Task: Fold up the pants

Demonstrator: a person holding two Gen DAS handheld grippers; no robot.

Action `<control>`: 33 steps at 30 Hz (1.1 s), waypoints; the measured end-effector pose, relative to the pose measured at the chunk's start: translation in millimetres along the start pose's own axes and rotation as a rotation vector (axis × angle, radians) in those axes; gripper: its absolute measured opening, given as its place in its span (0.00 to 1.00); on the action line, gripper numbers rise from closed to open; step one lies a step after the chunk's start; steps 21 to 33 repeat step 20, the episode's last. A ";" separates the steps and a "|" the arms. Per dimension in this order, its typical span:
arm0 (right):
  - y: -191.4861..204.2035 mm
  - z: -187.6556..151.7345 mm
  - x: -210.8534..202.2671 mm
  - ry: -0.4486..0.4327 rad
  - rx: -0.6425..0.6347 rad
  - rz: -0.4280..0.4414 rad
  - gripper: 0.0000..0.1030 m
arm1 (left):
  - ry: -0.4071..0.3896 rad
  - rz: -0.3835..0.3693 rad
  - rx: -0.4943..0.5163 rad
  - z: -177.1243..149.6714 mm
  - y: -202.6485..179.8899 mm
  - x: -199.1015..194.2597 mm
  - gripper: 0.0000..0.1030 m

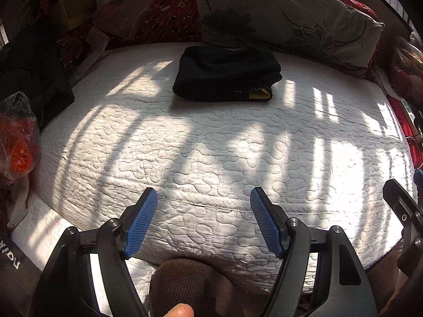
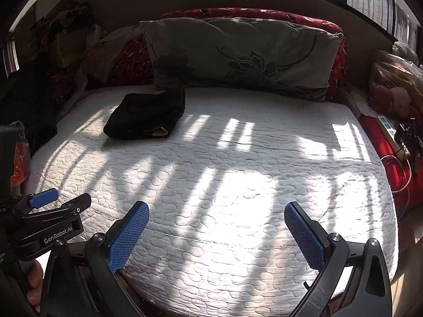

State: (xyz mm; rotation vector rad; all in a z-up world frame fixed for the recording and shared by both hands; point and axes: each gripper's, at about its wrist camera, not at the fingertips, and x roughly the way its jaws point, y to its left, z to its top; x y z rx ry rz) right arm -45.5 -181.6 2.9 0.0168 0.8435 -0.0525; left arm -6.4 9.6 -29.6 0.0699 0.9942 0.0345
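Note:
Black pants (image 1: pixel 226 75) lie folded into a compact bundle on the white quilted mattress (image 1: pixel 211 153), near the pillows, with a yellow patch at the front right corner. They also show in the right wrist view (image 2: pixel 145 116) at far left. My left gripper (image 1: pixel 203 198) is open and empty, held low over the near edge of the mattress, far from the pants. My right gripper (image 2: pixel 216 212) is open and empty, also at the near edge. The left gripper's body shows in the right wrist view (image 2: pixel 50 219) at the left.
A grey floral pillow (image 2: pixel 238 58) and red patterned cushions (image 1: pixel 164 18) line the far side. Dark clothing (image 1: pixel 31 74) and an orange plastic bag (image 1: pixel 15 142) sit at the left. Red bedding, cables and a power strip (image 2: pixel 388 132) lie at the right. My brown-clad knee (image 1: pixel 190 285) is below.

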 end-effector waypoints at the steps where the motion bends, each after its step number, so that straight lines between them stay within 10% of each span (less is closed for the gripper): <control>1: -0.9 0.1 0.2 0.001 0.003 -0.002 1.00 | -0.006 0.005 0.002 0.1 0.3 -1.4 0.71; 33: -4.0 -0.6 -0.3 0.009 0.021 0.000 1.00 | -0.048 -0.068 -0.010 13.8 -3.1 -16.0 0.71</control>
